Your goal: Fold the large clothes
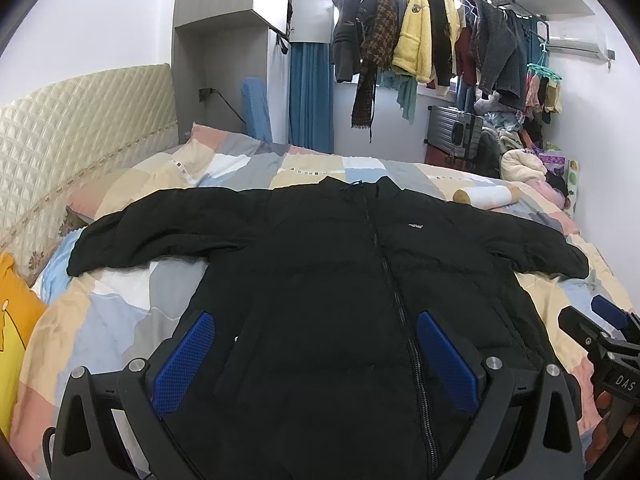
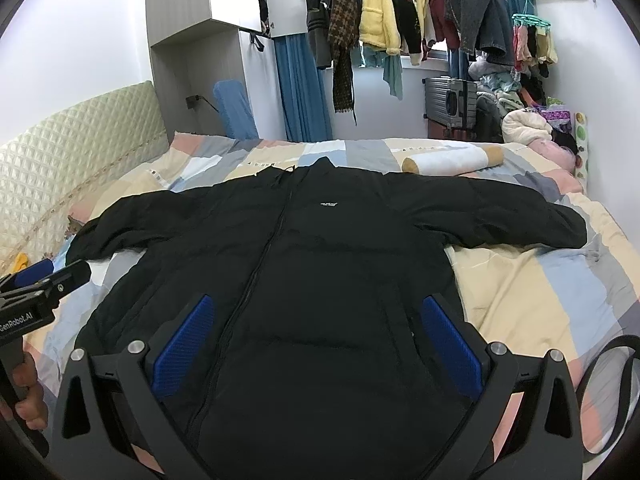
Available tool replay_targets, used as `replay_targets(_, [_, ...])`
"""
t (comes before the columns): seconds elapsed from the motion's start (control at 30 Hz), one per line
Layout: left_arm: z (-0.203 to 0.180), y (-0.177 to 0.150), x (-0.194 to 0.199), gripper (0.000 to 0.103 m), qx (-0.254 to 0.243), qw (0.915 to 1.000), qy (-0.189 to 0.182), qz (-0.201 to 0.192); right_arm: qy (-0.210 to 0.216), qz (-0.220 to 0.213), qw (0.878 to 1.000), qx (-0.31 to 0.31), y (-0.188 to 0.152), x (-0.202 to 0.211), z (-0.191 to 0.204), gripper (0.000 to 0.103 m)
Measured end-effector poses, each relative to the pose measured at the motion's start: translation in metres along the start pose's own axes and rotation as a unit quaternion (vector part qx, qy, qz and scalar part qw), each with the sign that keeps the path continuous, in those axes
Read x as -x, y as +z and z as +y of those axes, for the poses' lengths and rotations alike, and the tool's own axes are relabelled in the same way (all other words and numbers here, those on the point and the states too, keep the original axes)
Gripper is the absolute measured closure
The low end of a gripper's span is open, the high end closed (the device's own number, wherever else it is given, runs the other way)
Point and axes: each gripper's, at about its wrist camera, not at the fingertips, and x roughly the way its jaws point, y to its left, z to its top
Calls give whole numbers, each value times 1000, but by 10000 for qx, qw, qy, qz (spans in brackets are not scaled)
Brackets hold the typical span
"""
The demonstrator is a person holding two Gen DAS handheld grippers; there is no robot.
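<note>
The big black jacket [image 1: 344, 280] lies flat on the bed [image 2: 540, 292], front side up and zipped shut. Both sleeves are spread out wide. The collar points to the far side and the bottom edge is close to me.

My left tool [image 1: 316, 364] hangs over the bottom part of the jacket. Its two blue pads [image 1: 184, 364] are wide apart and hold nothing. My right tool [image 2: 318, 350] is the same: pads far apart, nothing between them, just above the jacket.

I think no fold is made yet. A good first step would be to bring a sleeve in. I should pinch the left sleeve [image 1: 132, 236] close to its end, lift it only a little, and lay it straight across the chest. The jacket looks puffy, so I must grab only the top layer and press it flat, or it may spring back.

One container shows: a grey suitcase [image 2: 450, 100] by the far wall. It is shut, so I cannot tell what is inside.
</note>
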Motion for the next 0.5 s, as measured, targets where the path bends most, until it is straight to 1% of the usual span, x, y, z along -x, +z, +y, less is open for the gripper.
replay_targets(0.27, [5, -3, -5, 1, 91, 9997, -47, 203, -25, 54, 10000, -16, -3, -1, 1, 0])
replay_targets(0.5, [6, -3, -7, 1, 99, 9997, -10, 241, -12, 85, 10000, -23, -3, -2, 1, 0])
